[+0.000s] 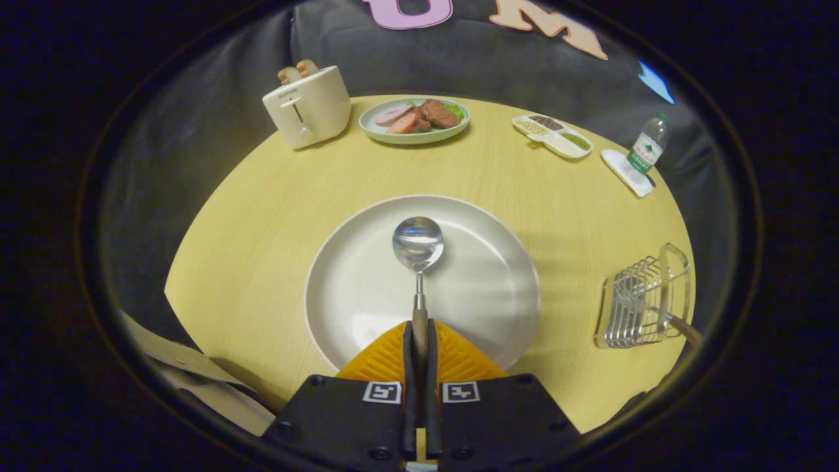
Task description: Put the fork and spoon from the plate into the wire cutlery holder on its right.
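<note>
Holding the spoon point(418, 244) by its handle, your fingers point(420, 341) are pressed together on it above the plate point(485, 288). One wooden-handled piece, likely the fork, already sits in the wire cutlery holder point(645, 303) on the counter point(262, 216); only the spoon remains.

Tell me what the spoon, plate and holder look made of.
Spoon: polished metal bowl with mirror reflections; the handle, clamped by the gripper, looks like brown wood. Plate: likely glazed ceramic, off-white with a soft sheen, possibly melamine. Holder: shiny metal wire, seemingly chromed or stainless.
</note>
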`<control>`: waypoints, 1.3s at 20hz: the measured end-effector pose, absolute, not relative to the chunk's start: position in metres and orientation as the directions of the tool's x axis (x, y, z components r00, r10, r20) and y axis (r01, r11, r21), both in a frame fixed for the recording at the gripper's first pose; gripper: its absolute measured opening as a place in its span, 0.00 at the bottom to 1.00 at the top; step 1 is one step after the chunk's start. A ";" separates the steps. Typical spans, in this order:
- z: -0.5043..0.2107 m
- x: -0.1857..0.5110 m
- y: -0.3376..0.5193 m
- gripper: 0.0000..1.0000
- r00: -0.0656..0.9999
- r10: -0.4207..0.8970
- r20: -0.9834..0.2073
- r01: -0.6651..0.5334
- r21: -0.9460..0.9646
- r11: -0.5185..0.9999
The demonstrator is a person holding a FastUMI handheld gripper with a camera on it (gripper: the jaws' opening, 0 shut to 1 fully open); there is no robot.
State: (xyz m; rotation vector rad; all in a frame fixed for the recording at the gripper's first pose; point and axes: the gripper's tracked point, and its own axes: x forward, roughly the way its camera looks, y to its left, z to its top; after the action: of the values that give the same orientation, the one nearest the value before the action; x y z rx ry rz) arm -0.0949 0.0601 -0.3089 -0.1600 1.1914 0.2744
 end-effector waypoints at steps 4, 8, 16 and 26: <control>-0.286 -0.092 0.042 0.09 0.342 0.131 -0.930 -0.308 0.020 0.951; -0.265 -0.088 0.025 0.09 0.354 0.128 -0.926 -0.303 0.016 0.953; -0.222 -0.076 -0.046 0.09 0.400 0.048 -0.915 -0.293 -0.078 0.953; -0.192 -0.077 -0.120 0.09 0.385 -0.040 -0.922 -0.292 -0.163 0.943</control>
State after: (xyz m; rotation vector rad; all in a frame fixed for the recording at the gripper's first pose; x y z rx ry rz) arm -0.0767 -0.1199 -0.1922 -0.3219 1.1703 0.1636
